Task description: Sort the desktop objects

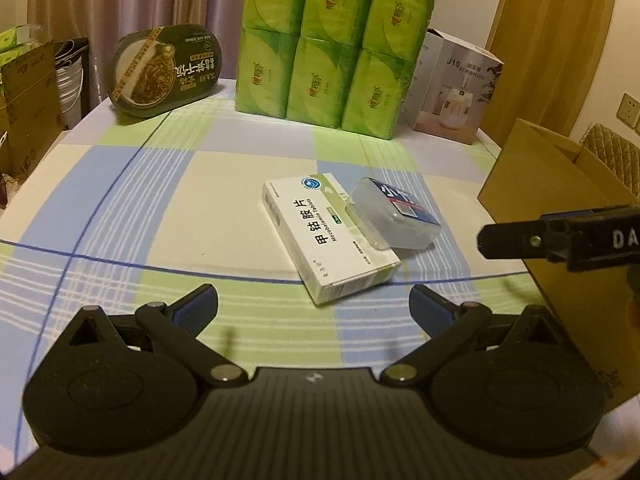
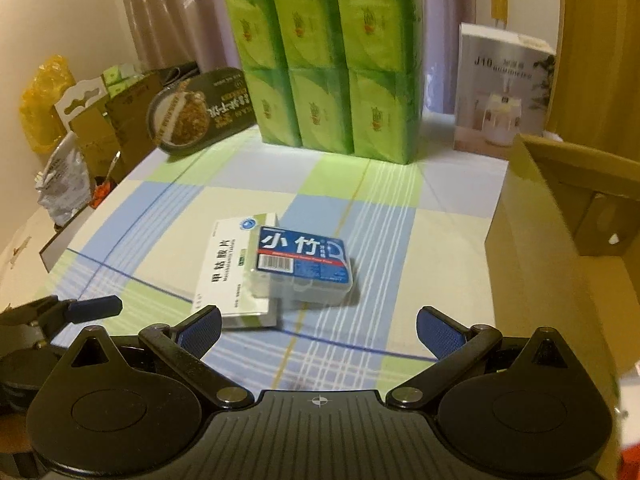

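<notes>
Dim, warm light; soft focus, fisheye-warped edges.

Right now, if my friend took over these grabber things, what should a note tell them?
Left gripper: open, empty, above the cloth just short of the white medicine box.
Right gripper: open, empty, facing the clear floss-pick case.
The case rests partly on the medicine box, mid-table. The cardboard box stands open at the right.
Done: nothing is held.
Left: both items are still to sort, probably into the cardboard box, case first since it lies on top.
</notes>
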`<state>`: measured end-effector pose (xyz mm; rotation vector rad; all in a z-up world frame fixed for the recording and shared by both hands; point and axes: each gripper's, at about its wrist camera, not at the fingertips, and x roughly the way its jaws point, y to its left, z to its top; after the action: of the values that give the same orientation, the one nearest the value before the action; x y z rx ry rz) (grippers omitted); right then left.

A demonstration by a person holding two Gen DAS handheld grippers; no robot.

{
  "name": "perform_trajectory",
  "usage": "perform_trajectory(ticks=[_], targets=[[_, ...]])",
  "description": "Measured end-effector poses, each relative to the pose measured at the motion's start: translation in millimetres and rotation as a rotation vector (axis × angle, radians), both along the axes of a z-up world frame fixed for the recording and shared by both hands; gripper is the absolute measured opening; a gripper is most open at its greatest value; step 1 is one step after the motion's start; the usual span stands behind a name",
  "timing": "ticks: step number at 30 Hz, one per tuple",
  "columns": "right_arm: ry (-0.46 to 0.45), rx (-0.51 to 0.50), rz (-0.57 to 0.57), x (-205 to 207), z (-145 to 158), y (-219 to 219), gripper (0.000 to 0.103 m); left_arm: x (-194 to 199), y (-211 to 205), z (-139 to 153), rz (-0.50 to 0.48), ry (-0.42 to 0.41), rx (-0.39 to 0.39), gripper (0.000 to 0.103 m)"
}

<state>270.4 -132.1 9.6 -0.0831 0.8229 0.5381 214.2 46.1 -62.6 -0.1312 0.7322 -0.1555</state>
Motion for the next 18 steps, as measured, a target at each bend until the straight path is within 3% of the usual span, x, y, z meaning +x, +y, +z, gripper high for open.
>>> perform_trajectory(ticks=[18], targets=[[0.12,0.054,0.059,64.6,-23.1,20.0,0.101,38.0,-34.5,-29.8,-0.032,-0.059,0.015,0.1]])
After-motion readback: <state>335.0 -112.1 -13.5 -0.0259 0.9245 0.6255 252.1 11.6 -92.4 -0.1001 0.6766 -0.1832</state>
